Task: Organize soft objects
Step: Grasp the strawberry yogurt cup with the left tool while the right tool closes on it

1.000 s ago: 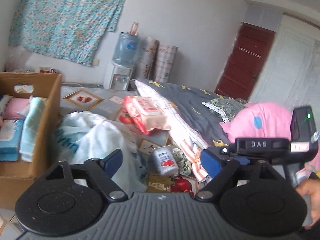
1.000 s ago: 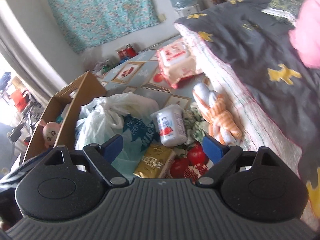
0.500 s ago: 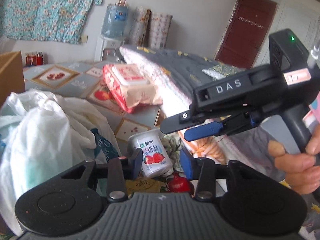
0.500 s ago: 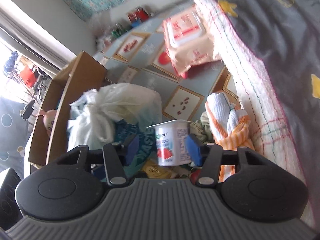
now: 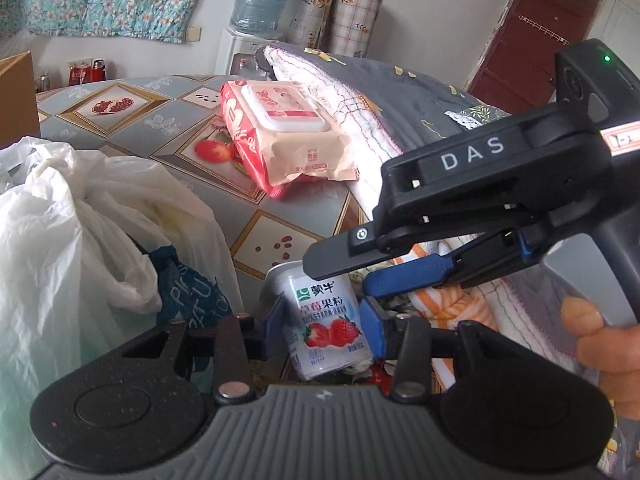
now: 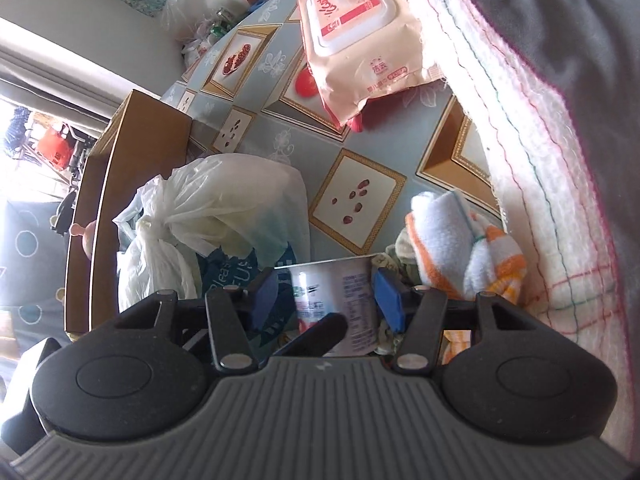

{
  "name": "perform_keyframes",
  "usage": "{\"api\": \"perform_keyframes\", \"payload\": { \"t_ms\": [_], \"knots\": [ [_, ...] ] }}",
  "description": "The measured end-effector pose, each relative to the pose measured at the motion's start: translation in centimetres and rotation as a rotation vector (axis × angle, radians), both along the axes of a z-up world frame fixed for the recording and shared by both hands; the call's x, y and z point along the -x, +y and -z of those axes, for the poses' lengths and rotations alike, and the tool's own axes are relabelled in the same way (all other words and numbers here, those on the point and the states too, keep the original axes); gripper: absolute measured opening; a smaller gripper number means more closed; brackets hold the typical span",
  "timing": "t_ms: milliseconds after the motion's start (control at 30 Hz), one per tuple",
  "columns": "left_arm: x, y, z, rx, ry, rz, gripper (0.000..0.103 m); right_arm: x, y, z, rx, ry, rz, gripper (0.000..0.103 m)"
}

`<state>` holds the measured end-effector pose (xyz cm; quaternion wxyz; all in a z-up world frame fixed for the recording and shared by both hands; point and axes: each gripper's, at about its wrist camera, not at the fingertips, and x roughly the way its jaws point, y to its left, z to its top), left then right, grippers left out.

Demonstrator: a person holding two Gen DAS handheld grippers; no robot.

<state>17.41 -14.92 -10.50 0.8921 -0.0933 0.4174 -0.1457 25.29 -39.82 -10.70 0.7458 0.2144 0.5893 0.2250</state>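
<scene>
A white strawberry yogurt cup [image 5: 326, 320] stands tilted among the clutter on the patterned tablecloth [image 5: 120, 120]. My left gripper [image 5: 324, 324] has its blue pads against the cup's lower body, and its jaws are opening slightly with the cup still between them. My right gripper [image 5: 338, 274] reaches in from the right, held by a person's hand [image 5: 600, 340]. In the right wrist view the right gripper [image 6: 326, 300] is shut on the yogurt cup [image 6: 340, 292] near its rim. A rolled orange-and-white towel [image 6: 460, 256] lies just right of the cup.
A knotted white plastic bag [image 5: 60, 220] bulges left of the cup. A pink wet-wipes pack [image 5: 288, 132] lies farther back. A folded quilt with a white edge [image 6: 540, 160] fills the right side. A cardboard box [image 6: 132, 160] stands at the far left.
Both grippers came down and in towards the yogurt cup. Their jaws narrowed from wide apart to closed around it. The right gripper now crosses the left wrist view.
</scene>
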Motion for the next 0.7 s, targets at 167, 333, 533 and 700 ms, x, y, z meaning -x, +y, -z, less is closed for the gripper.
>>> {"api": "perform_keyframes", "payload": {
  "t_ms": [167,333,533,700],
  "knots": [
    [-0.5,-0.3,0.0,-0.013,0.014,-0.015,0.046,-0.4,-0.3,0.0,-0.004,0.0,0.024,0.053],
    [0.1,-0.3,-0.2,-0.026,0.007,-0.014,0.046,-1.2,-0.4,0.2,-0.002,0.015,0.046,0.053],
    [-0.4,0.1,-0.3,-0.001,0.04,-0.02,0.046,-2.6,-0.2,0.6,0.01,0.08,0.071,0.054],
    [-0.7,0.1,-0.2,0.006,0.059,-0.017,0.046,-4.0,0.5,1.1,0.033,0.164,0.062,0.058]
  ]
}}
